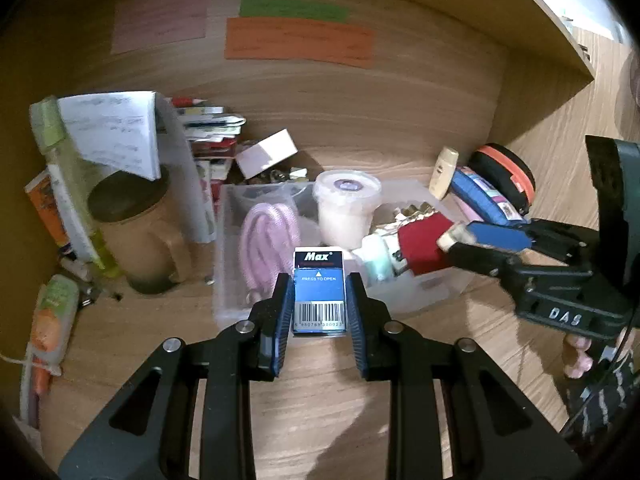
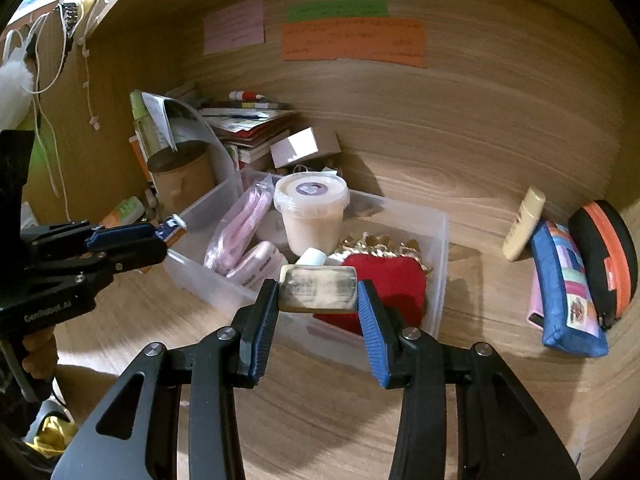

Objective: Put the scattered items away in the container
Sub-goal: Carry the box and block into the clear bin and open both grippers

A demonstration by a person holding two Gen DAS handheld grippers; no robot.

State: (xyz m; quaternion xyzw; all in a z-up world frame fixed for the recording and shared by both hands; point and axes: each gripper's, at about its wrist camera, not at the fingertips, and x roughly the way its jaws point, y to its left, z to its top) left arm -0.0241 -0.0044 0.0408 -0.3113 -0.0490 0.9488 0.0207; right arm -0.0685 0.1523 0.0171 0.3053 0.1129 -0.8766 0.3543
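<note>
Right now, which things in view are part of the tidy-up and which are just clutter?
Job:
- clear container
- blue Max box, in left gripper
- smudged eraser, in right gripper
- cream bottle, blue pouch, black-orange case, still outside

Clutter:
- brown mug
- book stack
- wall notes

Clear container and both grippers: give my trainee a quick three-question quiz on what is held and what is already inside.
1. True or false: the left gripper is shut on a blue staple box.
2. What does the right gripper hold? A) worn eraser B) pink cable C) lotion bottle
3. Which lidded item stands upright inside the clear container?

Key: 1 true. 2 A, the worn eraser. 3 the lidded tub.
</note>
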